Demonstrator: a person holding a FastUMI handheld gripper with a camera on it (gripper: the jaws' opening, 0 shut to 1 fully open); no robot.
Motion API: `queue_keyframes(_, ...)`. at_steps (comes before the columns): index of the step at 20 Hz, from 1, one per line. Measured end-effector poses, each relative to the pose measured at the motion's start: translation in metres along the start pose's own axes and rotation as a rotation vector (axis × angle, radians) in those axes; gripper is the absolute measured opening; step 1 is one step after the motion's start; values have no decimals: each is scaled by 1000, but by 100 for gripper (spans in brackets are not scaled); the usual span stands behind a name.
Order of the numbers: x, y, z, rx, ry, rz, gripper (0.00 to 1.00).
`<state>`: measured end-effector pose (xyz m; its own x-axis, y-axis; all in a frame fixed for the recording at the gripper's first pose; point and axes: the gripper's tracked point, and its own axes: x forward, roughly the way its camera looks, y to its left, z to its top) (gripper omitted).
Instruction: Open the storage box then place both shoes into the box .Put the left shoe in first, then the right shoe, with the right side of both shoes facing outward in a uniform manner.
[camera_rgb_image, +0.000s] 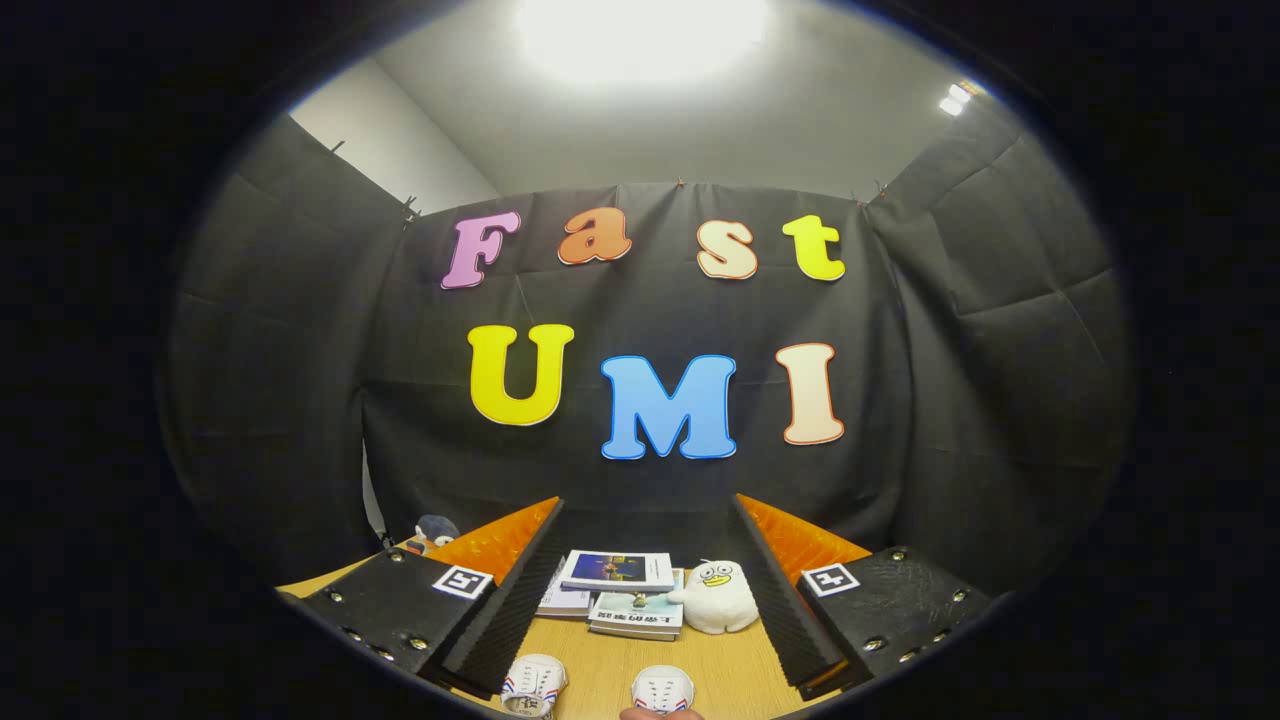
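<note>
The gripper (640, 600) is hovering above the table (600, 675) with its fingers (510, 600) spread wide and holding nothing; the open stance is leaving a broad channel of wood between them, which looks like a ready posture for a task not yet begun.

Nearest, at about 6 o'clock and low between the fingers, two white shoes are sitting side by side on the table. The one toward 7 o'clock, the left-hand shoe (533, 686), is lying just beside the left finger's tip, and the right-hand shoe (663, 689) is resting a little apart from it at 6 o'clock. Both are showing coloured stripes. Which is the left shoe of the pair cannot be told from here. They seem laid out close to hand so that each can be picked in turn.

Farther on, toward 12 o'clock between the fingers, a stack of books (618, 590) is lying flat, and a white plush toy (716, 596) is sitting against its 3 o'clock side, near the right finger. Beyond the left finger, at about 10 o'clock, another small plush (435, 531) is peeking up at the table's far edge.

The storage box cannot be located from this angle, so the opening step appears undone.
</note>
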<state>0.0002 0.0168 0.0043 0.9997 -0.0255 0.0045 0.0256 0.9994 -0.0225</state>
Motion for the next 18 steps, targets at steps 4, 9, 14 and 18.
queue_keyframes(4, 5, 8, -6, 6, 10, -3, 97)
queue_keyframes(9, 19, 17, -19, 36, 33, 13, 97)
queue_keyframes(14, 43, 35, -62, 116, 137, 90, 97)
queue_keyframes(18, 55, 70, -111, 236, 304, 235, 97)
